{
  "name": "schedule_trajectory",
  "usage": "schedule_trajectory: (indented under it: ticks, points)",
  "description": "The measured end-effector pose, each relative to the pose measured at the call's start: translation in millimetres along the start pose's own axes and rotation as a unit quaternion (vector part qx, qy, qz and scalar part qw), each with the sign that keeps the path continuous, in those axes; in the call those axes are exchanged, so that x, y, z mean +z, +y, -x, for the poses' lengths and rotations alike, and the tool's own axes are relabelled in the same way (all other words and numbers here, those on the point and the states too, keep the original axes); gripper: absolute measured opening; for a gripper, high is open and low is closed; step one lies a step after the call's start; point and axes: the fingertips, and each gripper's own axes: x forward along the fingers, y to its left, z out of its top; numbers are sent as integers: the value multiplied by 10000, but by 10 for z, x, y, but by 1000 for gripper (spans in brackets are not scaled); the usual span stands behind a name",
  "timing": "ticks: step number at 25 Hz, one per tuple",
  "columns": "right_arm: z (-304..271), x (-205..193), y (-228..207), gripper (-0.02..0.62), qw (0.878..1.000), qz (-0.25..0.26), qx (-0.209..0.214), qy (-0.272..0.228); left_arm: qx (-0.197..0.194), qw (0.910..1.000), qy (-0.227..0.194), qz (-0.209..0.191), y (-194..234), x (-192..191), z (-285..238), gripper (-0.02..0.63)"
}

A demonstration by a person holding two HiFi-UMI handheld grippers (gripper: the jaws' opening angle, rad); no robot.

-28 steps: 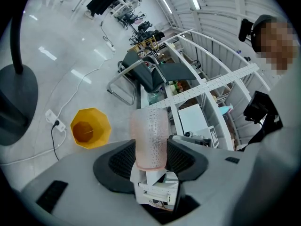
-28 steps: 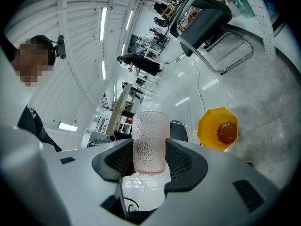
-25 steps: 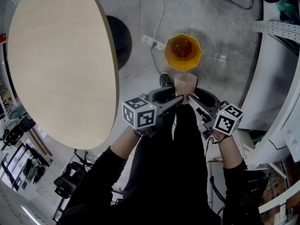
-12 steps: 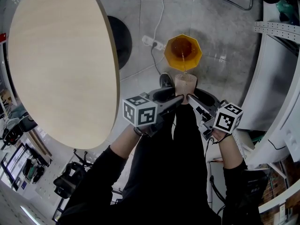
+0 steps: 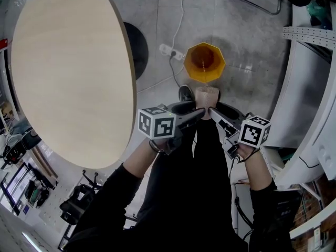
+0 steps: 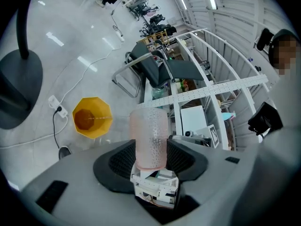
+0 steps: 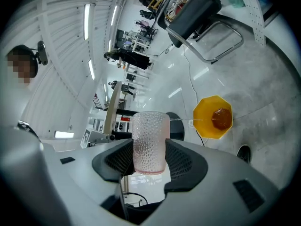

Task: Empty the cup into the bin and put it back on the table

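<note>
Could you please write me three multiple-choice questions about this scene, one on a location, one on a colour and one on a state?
1. Where does the bin stand?
A. On a shelf.
B. On the floor, beyond the cup.
C. Inside a cupboard.

2. What colour is the bin?
A. Yellow.
B. Blue.
C. Black.

3. How is the cup held?
A. It lies loose on the floor.
B. One gripper alone grips it.
C. Both grippers are shut on it.

Answers:
1 B: the head view shows the bin on the grey floor just past the cup.
2 A: its walls are yellow in every view.
3 C: the left gripper and the right gripper each have their jaws pressed against the cup's sides.
</note>
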Motion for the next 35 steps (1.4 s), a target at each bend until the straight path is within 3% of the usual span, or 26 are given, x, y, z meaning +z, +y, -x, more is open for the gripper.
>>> schedule_trajectory:
  ticks: [11,35]
  points:
    - [37,-1,39,219,9984,-514,-206,110,-48,9993,45,381,-51,10,27,222]
    - [208,20,307,219,9984,-431,-268,231,8,9993,161,340,-335,15,155,221]
